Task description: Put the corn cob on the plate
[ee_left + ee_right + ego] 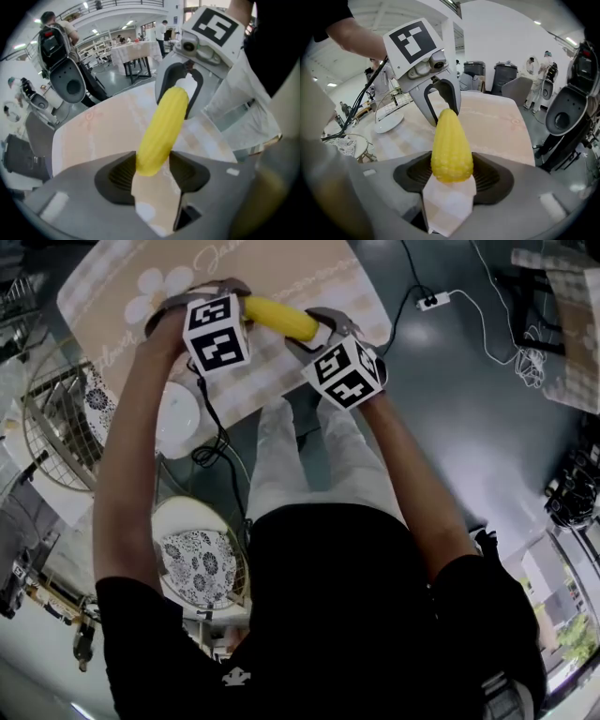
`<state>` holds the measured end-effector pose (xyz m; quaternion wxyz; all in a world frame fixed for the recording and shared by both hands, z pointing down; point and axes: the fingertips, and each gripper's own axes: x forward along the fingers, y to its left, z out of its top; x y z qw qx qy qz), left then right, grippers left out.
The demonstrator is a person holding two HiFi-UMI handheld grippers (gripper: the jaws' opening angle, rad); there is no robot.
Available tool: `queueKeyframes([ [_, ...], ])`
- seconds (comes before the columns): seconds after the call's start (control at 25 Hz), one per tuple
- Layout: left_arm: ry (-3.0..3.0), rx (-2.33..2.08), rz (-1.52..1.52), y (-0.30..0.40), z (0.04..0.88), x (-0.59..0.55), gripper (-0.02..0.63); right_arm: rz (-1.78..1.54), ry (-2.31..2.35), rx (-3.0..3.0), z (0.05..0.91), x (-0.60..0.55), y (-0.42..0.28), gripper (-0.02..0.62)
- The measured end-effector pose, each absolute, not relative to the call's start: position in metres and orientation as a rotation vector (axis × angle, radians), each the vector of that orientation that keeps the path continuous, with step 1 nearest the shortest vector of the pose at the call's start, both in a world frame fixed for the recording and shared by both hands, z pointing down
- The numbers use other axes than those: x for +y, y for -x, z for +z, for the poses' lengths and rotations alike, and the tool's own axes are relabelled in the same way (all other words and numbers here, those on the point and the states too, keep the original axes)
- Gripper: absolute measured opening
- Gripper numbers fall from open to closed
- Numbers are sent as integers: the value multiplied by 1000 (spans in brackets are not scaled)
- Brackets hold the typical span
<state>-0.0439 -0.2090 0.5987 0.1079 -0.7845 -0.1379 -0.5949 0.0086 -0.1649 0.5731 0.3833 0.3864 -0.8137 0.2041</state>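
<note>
— Whereabouts of the yellow, tapered corn cob [279,318]?

— Up in the air over the table [122,287] with the beige checked cloth, spanned end to end. Thin tip clamped in the grey left gripper [152,169], thick butt clamped in the grey right gripper [450,174].

— Feel of it?

— Probably light and stiff, so no sag between the two grips. Rounded and knobbly, though (likely to roll or pivot if pinched at one end only). Looks best taken just as now, by both ends, or else across the thick middle.

— Fragile?

— Hardly; seems able to take a firm squeeze.

— And the round white plate [173,418]?

— Down to the left by the table's near edge, well apart from the corn cob and just beside a round wire basket [56,427]. Cannot tell whether on the cloth or just off it.

— Room to travel?

— Plenty over the bare cloth. Worth minding the table edge by the plate, the wire basket's rim, and a black cable [211,454] dangling near there.
</note>
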Motion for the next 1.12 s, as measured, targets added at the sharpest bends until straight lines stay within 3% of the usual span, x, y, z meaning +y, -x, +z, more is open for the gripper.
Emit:
queueKeyframes([
  [1.12, 2490, 194, -1966, 248, 587, -158, 238, 244, -460, -2235, 563, -142, 181, 252],
])
